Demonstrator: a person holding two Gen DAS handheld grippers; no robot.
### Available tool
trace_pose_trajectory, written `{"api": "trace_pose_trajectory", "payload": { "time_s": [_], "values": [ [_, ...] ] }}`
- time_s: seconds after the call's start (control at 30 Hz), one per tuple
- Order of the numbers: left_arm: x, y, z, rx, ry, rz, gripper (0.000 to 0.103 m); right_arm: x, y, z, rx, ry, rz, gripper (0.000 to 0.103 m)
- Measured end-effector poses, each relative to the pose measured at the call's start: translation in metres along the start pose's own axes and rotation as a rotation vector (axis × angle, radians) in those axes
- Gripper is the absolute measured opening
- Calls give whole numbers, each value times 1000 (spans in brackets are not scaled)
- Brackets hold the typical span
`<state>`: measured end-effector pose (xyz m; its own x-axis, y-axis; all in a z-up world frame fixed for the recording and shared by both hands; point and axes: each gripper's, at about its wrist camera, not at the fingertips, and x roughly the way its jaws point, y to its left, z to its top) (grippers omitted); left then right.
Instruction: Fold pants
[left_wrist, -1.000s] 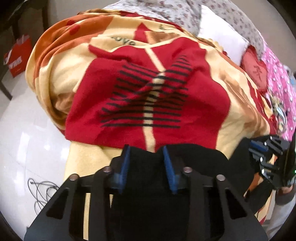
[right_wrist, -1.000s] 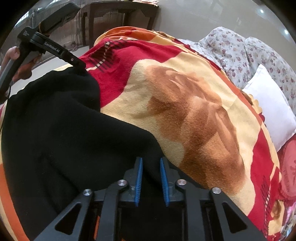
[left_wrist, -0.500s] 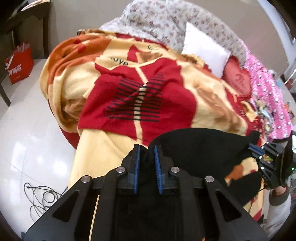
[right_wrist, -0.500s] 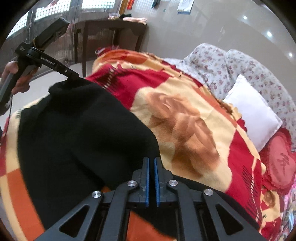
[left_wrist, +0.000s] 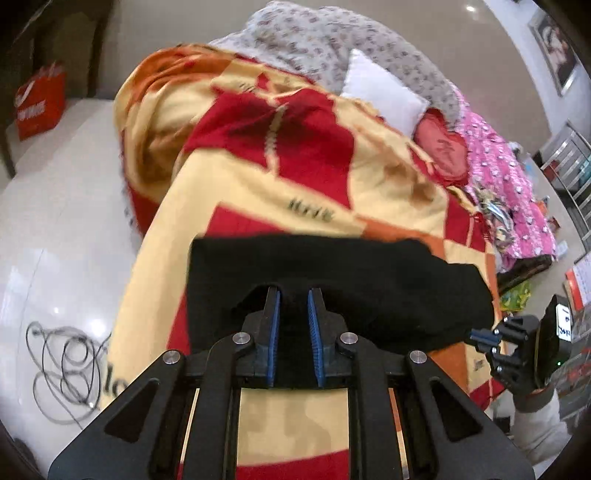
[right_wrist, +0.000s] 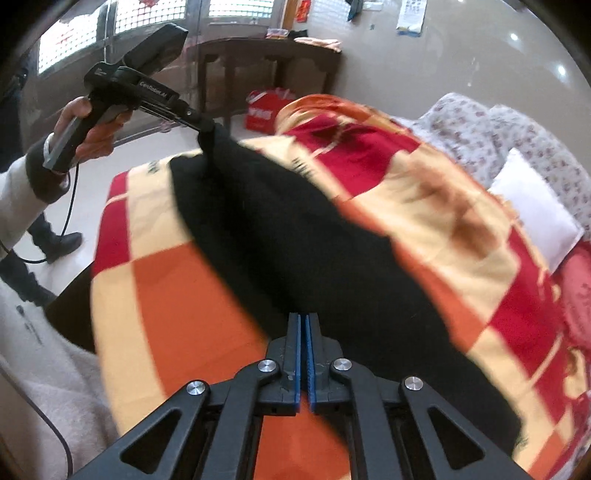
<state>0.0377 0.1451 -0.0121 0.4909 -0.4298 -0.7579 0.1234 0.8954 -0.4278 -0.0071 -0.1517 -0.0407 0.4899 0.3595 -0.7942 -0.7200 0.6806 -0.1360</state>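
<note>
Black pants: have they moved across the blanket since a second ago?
Yes. The black pants, gripped by both grippers, were dragged toward the camera, away from the white pillow, exposing more blanket.

Motion blur smears the lettering on the red, orange and cream patterned blanket (left_wrist: 295, 173), while the black fabric pants (right_wrist: 295, 236) hide the bed's near edge beneath them.

We see a bed (left_wrist: 155, 258) covered by a red, cream and orange blanket (left_wrist: 258, 206). Black pants (left_wrist: 332, 273) lie stretched across the blanket's near end. A white pillow (left_wrist: 380, 99), a red cushion (left_wrist: 443, 147), grey floral bedding (left_wrist: 314, 44) and a pink quilt (left_wrist: 509, 192) sit at the far end.
</note>
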Motion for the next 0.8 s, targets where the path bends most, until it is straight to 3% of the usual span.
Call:
{"api": "trace_pose_trajectory", "payload": {
  "time_s": [0.1, 0.2, 0.3, 0.37, 0.4, 0.47, 0.53, 0.6, 0.63, 0.7, 0.8],
  "values": [
    [2, 14, -13, -47, 14, 4, 14, 2, 2, -3, 62, -35, -18, 2],
    [-7, 20, -21, -71, 6, -1, 14, -5, 3, 4, 129, -98, 16, 3],
    [-19, 18, -23, -64, -31, 10, 14, 5, 16, 21, 90, -114, -18, 5],
    [-26, 16, -24, -73, -45, 11, 15, 14, 27, 33, 72, -121, 6, 5],
    [-26, 16, -24, -76, -43, 17, 17, 21, 33, 39, 65, -125, 26, 5],
    [-27, 16, -25, -79, -40, 34, 35, 33, 44, 50, 45, -124, 32, 6],
    [-27, 17, -26, -95, -37, 40, 45, 43, 52, 59, 23, -126, 17, 7],
    [-28, 19, -28, -128, -35, 34, 48, 44, 55, 67, 30, -165, 25, 9],
    [-29, 19, -29, -141, -33, 28, 51, 43, 54, 71, 47, -187, 33, 12],
    [-31, 17, -32, -160, -32, 19, 60, 43, 51, 72, 57, -198, 22, 46],
    [-33, 13, -37, -203, -29, -30, 68, 44, 46, 71, 64, -191, 2, 49]
  ]
}}
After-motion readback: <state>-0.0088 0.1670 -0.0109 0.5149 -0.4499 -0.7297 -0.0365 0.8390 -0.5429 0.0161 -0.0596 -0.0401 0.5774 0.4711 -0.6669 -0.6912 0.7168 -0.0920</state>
